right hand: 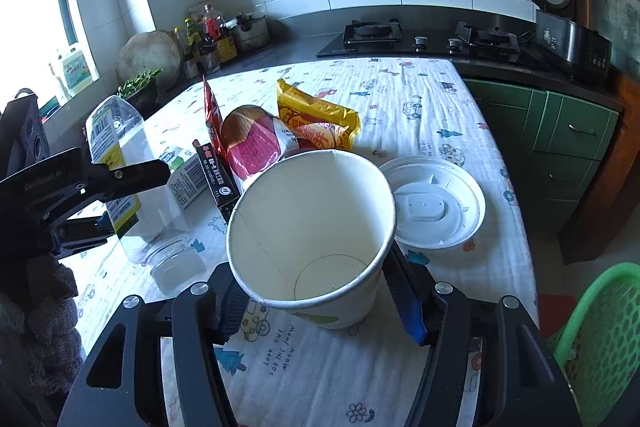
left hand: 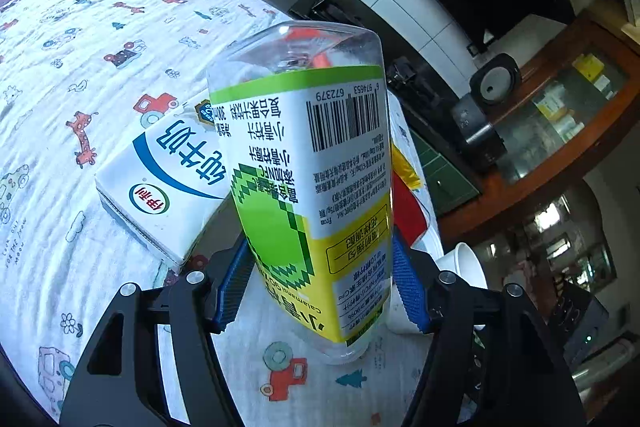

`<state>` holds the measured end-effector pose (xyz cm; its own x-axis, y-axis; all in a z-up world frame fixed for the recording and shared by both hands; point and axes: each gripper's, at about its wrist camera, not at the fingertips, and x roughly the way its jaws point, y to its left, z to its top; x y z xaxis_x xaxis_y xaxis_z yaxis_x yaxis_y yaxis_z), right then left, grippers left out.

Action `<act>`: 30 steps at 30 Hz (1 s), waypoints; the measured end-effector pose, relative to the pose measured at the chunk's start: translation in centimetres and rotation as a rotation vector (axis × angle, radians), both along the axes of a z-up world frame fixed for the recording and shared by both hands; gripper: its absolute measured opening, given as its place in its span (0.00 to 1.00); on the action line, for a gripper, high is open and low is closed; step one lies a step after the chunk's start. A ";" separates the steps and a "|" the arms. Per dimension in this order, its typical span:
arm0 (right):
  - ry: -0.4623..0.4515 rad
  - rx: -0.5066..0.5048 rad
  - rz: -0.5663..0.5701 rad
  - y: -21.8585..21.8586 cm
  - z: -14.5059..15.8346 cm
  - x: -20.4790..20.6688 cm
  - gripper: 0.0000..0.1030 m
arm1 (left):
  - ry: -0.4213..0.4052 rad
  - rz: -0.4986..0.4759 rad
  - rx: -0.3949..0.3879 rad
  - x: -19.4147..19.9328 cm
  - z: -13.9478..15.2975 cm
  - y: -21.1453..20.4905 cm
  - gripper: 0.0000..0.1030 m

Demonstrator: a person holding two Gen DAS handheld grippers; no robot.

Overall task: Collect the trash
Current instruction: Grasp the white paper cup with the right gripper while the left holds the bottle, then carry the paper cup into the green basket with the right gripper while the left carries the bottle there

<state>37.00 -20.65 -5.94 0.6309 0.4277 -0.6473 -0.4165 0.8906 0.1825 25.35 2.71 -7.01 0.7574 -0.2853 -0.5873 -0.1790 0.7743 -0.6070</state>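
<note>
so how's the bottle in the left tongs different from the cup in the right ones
The bottle is clear plastic with a green and yellow label; the paper cup is plain white inside. The bottle is held upside down, neck toward the tablecloth, while the cup tilts with its open mouth toward the camera. The bottle is tall and narrow, the cup short and wide. Both look empty, each gripped by tongs: left, right.

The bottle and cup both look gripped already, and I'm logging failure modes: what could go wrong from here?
1. The left gripper holds the clear plastic bottle neck down and low on its body, so it may pivot or slip.
2. The right gripper squeezes the thin paper cup near its base; it could buckle or pop free.
3. Swinging the bottle could knock the milk carton or snack bags beside it.
</note>
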 end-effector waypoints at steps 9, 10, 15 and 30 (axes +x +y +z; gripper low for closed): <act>-0.041 0.032 -0.062 -2.8 2.3 -3.2 0.58 | -0.047 -0.113 0.014 -1.1 2.6 -2.6 0.62; -0.044 0.034 -0.075 -3.4 2.6 -3.5 0.58 | -0.051 -0.130 0.014 -1.1 2.9 -3.2 0.62; -0.048 0.017 -0.178 -8.4 3.0 -5.8 0.58 | -0.082 -0.220 0.033 -1.2 4.2 -6.9 0.62; 0.075 -0.055 -0.520 -25.8 -2.0 -10.5 0.58 | -0.097 -0.486 0.079 1.1 5.3 -21.0 0.62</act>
